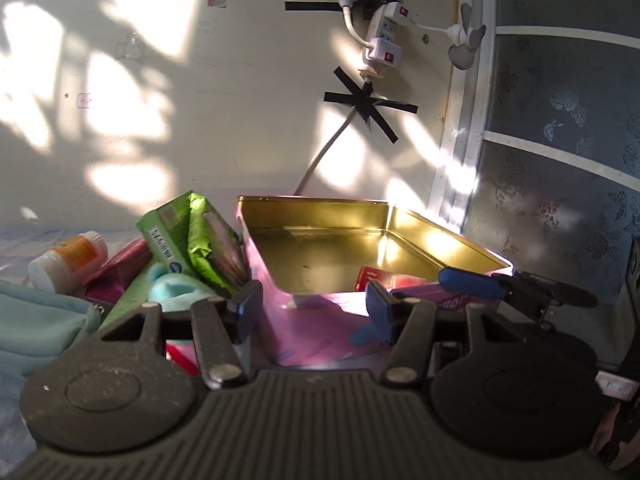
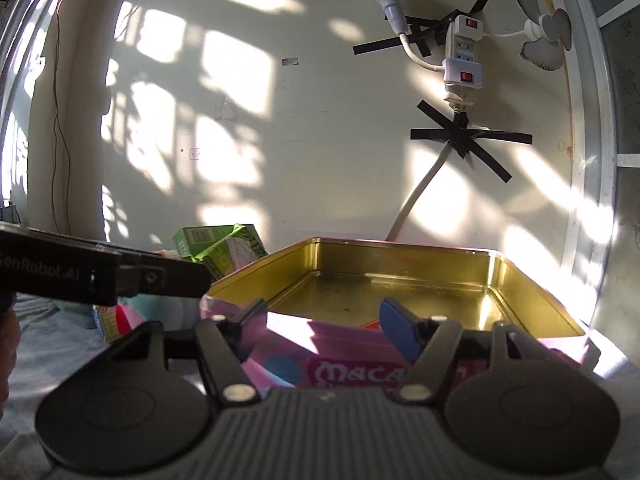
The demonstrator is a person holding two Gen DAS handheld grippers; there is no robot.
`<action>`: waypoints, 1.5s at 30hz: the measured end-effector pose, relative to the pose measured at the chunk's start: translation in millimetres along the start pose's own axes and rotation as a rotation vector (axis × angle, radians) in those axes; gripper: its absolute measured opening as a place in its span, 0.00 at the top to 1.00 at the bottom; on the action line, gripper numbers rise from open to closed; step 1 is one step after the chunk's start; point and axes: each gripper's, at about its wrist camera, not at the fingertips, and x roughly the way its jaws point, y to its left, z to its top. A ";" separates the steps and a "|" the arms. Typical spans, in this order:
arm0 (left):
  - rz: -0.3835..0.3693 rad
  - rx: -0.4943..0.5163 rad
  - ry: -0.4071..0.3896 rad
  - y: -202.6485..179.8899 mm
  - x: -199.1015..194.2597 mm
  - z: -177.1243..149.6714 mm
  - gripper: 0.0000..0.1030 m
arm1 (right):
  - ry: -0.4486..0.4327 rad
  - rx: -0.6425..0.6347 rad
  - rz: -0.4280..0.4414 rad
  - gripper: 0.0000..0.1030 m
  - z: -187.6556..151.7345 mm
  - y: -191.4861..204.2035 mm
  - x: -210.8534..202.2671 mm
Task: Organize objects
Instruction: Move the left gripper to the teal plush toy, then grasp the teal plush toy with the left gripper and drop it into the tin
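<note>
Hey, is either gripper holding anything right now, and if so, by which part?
Nothing is held. The left gripper and right gripper both stand open in front of the pink tin.

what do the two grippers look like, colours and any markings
Both are matte black plastic. The left gripper and right gripper each show a ribbed base, two round discs, angled linkage bars with silver rivets, and blue pads on the fingers. The right wrist view shows pale "GenRobot.AI" lettering on the left one's body. No cables or sleeves visible.
</note>
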 end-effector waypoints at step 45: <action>-0.152 -0.226 0.201 48.5 20.3 -23.6 0.19 | 0.299 0.118 0.224 0.18 -27.3 49.1 -13.8</action>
